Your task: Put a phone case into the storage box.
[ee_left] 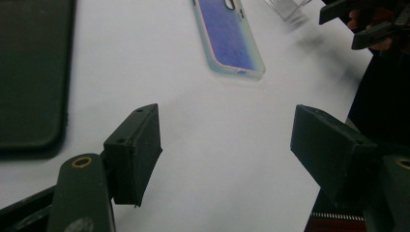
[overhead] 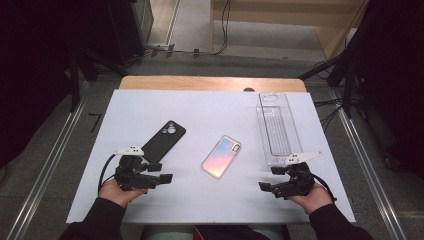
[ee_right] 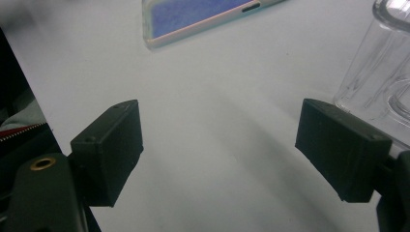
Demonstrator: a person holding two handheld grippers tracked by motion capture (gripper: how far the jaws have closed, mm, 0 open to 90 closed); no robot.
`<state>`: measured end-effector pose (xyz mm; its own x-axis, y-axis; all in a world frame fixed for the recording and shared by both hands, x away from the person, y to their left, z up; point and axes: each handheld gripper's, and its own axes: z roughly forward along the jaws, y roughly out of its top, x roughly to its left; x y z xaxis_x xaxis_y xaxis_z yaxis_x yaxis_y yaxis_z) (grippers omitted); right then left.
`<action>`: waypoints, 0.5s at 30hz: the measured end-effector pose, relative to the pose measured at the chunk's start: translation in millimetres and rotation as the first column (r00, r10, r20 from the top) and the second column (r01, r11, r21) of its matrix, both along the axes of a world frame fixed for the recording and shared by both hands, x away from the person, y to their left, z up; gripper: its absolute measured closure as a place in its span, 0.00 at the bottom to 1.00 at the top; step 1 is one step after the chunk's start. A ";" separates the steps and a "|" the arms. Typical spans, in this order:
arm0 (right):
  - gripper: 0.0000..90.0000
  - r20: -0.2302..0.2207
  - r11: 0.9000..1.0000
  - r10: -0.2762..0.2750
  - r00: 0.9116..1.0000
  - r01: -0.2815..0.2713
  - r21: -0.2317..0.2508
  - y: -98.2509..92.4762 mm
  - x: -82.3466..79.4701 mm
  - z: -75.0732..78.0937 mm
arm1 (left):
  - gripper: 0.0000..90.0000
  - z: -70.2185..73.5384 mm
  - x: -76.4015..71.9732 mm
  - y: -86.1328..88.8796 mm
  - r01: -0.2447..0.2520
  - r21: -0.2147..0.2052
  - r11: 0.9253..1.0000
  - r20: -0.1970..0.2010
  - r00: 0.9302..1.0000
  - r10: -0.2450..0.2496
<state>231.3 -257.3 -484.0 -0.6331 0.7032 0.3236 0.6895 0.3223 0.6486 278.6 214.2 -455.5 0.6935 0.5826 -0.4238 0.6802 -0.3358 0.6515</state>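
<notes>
A: Item one, carrier?
B: White rectangular board [overhead: 210, 200] laid over a wooden table [overhead: 210, 83]; everything listed lies on it.

A: Item two?
B: Black slab-shaped phone [overhead: 163, 140], camera side up, left of the board's middle, lying slantwise with its camera end toward the far edge. Its lower end sits just beside the left gripper.

A: Item three?
B: Iridescent pink-and-blue phone case with a pale rim [overhead: 221, 156], flat near the board's centre, tilted the same way. It lies between the two grippers, apart from both.

A: Item four?
B: Clear plastic oblong tray [overhead: 278, 128], along the right edge, running from the far edge toward the near one. Its near end lies just beside the right gripper.

A: Left gripper?
B: Left gripper [overhead: 161, 172], held in the person's left hand [overhead: 116, 192] near the near-left corner, pointing toward the board's middle. In the left gripper view the jaws stand apart with bare board between them; nothing held.

A: Right gripper?
B: Right gripper [overhead: 267, 183], in the right hand [overhead: 312, 197] near the near-right corner, pointing left toward the middle. Jaws apart, bare board between them, the tray's wall [ee_right: 382, 72] past the right-side jaw; nothing held.
</notes>
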 end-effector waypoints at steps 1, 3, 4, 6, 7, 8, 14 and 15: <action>0.17 0.000 1.000 -0.002 1.000 0.002 -0.002 -0.2 -0.2 0.2 | 0.30 0.8 0.7 0.5 -0.003 0.003 1.000 0.003 1.000 0.003; 0.17 0.002 1.000 -0.002 1.000 0.002 -0.001 -0.6 -0.2 0.4 | 0.27 1.1 2.0 -0.2 -0.008 0.008 1.000 -0.001 1.000 0.008; 0.17 0.002 1.000 -0.002 1.000 0.002 0.000 -0.6 0.0 0.3 | 0.26 1.3 2.6 -1.0 -0.005 0.018 1.000 0.002 1.000 0.005; 0.17 0.000 1.000 -0.002 1.000 0.002 -0.002 -0.6 0.4 0.0 | 0.26 1.6 3.5 -3.5 0.009 0.026 1.000 0.017 1.000 -0.010; 0.17 0.000 1.000 -0.002 1.000 0.002 -0.002 -0.5 0.5 0.0 | 0.26 2.0 4.2 -4.9 0.019 0.034 0.999 0.025 1.000 -0.019; 0.17 0.000 1.000 -0.002 1.000 0.002 -0.002 -0.5 0.5 0.0 | 0.26 2.5 4.9 -6.3 0.025 0.037 0.999 0.026 0.999 -0.026; 0.17 0.003 1.000 -0.008 1.000 0.008 -0.001 -1.2 0.5 0.0 | 0.26 7.7 9.0 -12.8 0.028 0.034 0.999 0.040 0.999 -0.030; 0.17 0.003 1.000 -0.008 1.000 0.008 -0.002 -1.1 0.5 0.0 | 0.26 8.6 9.6 -13.8 0.031 0.033 0.999 0.043 0.999 -0.032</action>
<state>231.8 -258.4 -484.0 -0.6288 0.7084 0.3207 0.6900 0.3181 0.6502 288.1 200.4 -446.9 0.7291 0.5728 -0.3747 0.6405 -0.3778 0.6687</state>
